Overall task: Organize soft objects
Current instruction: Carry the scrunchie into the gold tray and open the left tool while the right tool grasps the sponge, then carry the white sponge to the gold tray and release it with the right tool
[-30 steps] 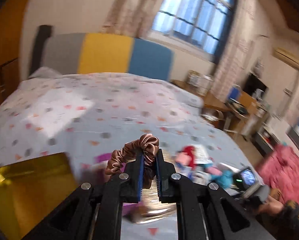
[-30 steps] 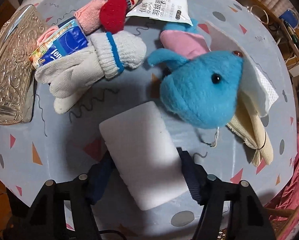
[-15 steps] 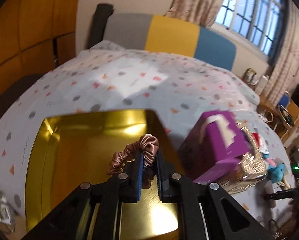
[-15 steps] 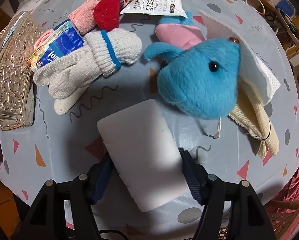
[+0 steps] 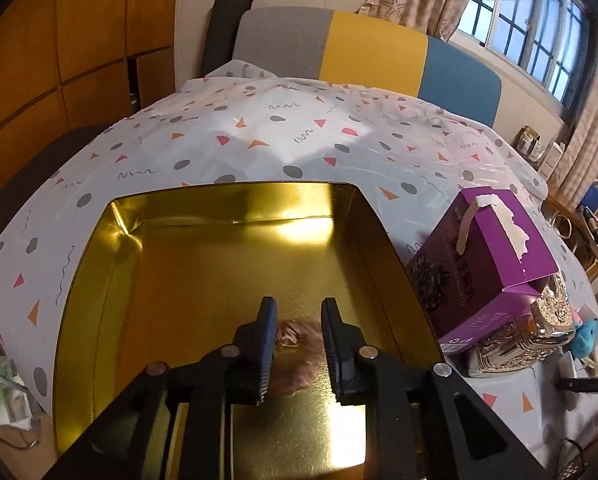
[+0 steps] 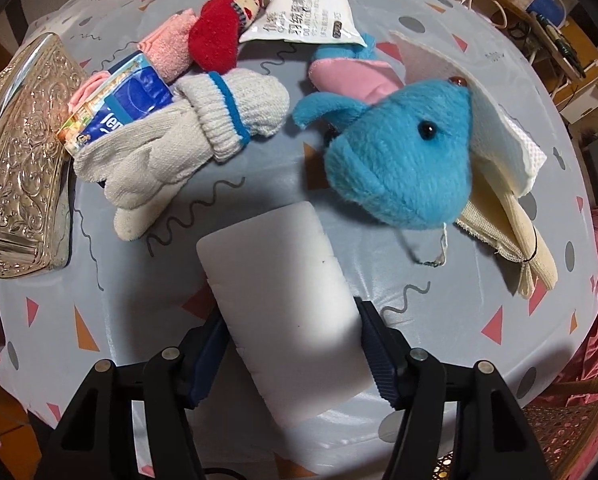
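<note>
Scrunchie (image 5: 297, 350) first, in the left wrist view: it is pink-brown and blurry, and it lies on the floor of the gold tin (image 5: 203, 264). It sits between the two fingers of the left gripper (image 5: 298, 344), a bit below them. The jaws are opening and the pads do not press on it, so it looks let go. A purple box (image 5: 481, 260) leans on a shiny silver box (image 5: 527, 336) just beside the tin.

Sponge (image 6: 283, 304) next, in the right wrist view: it is a white block, and it sits between the fingers of the right gripper (image 6: 289, 344), which points down at the bed sheet (image 6: 439, 320). The jaws are closing, one pad on each long side. They seem to touch it, so I think it is held. The long way of the block runs away from the gripper, toward the blue plush (image 6: 403, 160). White gloves (image 6: 179, 148), a red doll (image 6: 223, 24) and a tissue pack (image 6: 127, 104) lie farther off.

The right gripper is the one at the pile. I think the sponge must go to the tin, which this view does not show.
</note>
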`<action>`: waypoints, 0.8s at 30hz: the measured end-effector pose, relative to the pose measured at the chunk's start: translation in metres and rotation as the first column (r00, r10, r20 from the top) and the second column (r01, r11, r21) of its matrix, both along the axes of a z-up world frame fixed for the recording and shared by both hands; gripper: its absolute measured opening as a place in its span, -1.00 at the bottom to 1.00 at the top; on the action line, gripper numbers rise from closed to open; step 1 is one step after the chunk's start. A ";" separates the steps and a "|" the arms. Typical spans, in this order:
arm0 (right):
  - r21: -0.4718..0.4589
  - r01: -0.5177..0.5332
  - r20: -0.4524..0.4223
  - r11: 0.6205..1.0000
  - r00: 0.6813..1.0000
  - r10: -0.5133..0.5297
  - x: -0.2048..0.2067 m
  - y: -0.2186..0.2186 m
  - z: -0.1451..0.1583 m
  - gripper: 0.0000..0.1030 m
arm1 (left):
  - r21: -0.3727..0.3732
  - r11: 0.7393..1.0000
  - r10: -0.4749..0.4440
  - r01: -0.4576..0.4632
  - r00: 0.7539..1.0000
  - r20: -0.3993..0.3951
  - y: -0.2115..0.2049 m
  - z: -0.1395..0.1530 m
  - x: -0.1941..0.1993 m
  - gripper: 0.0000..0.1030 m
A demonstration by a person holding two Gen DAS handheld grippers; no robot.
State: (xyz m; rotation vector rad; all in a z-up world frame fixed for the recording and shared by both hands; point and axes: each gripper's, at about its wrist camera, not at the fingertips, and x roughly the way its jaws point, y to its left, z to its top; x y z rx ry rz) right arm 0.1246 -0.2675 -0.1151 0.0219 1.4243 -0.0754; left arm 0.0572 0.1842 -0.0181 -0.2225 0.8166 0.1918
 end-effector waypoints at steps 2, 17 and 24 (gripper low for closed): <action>-0.010 -0.002 0.017 1.000 1.000 0.002 -0.002 0.005 0.000 0.25 | 0.002 1.000 0.008 -0.008 1.000 0.003 0.002 0.000 0.000 -0.27; -0.037 -0.019 0.097 0.999 0.995 0.022 -0.010 0.046 0.000 0.20 | -0.008 1.000 -0.002 0.003 0.998 0.067 -0.003 0.018 -0.021 0.49; 0.060 -0.020 0.152 0.998 0.988 0.011 -0.017 0.061 0.011 0.16 | -0.017 0.998 -0.055 0.056 0.998 0.041 -0.019 0.013 -0.036 0.50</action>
